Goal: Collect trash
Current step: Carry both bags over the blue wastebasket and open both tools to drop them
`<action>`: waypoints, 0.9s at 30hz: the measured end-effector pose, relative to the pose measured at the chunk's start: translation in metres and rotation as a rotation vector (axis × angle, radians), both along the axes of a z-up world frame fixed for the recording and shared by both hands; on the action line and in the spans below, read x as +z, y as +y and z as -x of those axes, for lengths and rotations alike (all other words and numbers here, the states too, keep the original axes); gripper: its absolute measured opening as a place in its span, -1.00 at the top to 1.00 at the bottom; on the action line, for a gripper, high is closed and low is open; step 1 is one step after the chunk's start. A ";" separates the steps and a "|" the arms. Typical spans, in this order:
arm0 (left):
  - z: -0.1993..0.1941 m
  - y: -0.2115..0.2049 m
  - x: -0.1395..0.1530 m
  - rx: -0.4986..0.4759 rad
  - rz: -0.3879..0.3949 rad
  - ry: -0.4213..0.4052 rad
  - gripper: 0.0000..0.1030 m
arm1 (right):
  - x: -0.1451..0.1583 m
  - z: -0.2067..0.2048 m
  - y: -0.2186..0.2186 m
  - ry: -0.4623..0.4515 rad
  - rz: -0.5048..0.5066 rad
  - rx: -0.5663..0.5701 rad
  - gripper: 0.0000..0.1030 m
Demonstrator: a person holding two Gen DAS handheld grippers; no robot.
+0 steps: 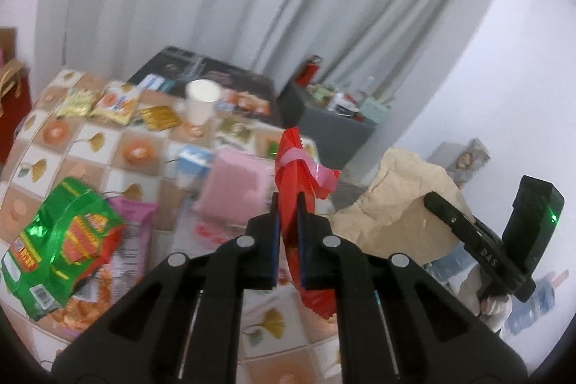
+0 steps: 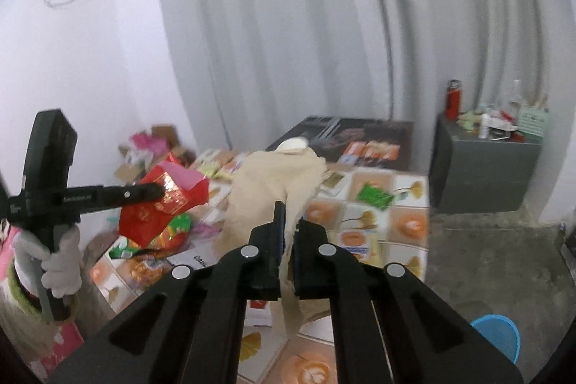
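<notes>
Trash here is mostly snack wrappers scattered over the table (image 1: 90, 146). Two bits are already off it. The left gripper (image 1: 288, 204) is pinched shut on a red wrapper (image 1: 293, 164), and the right gripper (image 2: 289, 227) is clamped on a beige paper bag (image 2: 273, 179).

Both are feather-light and floppy, so no weight worry. The wrapper is glossy film, probably slippery, and it's gripped near its middle with the pads squeezing it flat; a grip across the crimped end would slip less. The bag is crumpled paper: soft, grippy, easy to tear, and it's held by an edge fold. I can't quite tell whether that's the rim — the view is blurry.

In the left view the wrapper's long axis runs 12 to 6, top end at 12, tail hanging at about 5 under the fingers (image 1: 311, 207). The bag billows up toward 11 from the jaws in the right view, with a strip dangling to 6.

More to grab: a green bag (image 1: 61, 240) at 9 and a white cup (image 1: 201, 101) at 11.
</notes>
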State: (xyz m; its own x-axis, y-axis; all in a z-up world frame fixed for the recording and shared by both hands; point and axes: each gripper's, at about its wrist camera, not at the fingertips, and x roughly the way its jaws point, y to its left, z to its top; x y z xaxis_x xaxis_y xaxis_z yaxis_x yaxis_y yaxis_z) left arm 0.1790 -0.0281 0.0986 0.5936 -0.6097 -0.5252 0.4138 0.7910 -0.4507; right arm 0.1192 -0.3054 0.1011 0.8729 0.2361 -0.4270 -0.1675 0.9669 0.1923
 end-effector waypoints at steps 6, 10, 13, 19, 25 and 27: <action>0.018 -0.098 0.007 -0.186 -0.045 -0.010 0.88 | -0.011 0.059 -0.086 0.027 -0.068 -0.217 0.92; 0.019 -0.199 -0.012 -0.346 -0.101 0.053 0.88 | -0.042 0.100 -0.154 0.107 -0.121 -0.400 0.92; 0.025 -0.285 -0.036 -0.454 -0.172 0.090 0.88 | -0.074 0.128 -0.200 0.182 -0.158 -0.527 0.92; 0.042 -0.426 -0.110 -0.626 -0.333 0.225 0.88 | -0.151 0.153 -0.275 0.319 -0.284 -0.696 0.92; 0.032 -0.511 -0.189 -0.674 -0.444 0.330 0.87 | -0.225 0.128 -0.336 0.437 -0.374 -0.776 0.92; 0.022 -0.528 -0.214 -0.673 -0.472 0.358 0.88 | -0.241 0.119 -0.349 0.456 -0.391 -0.783 0.92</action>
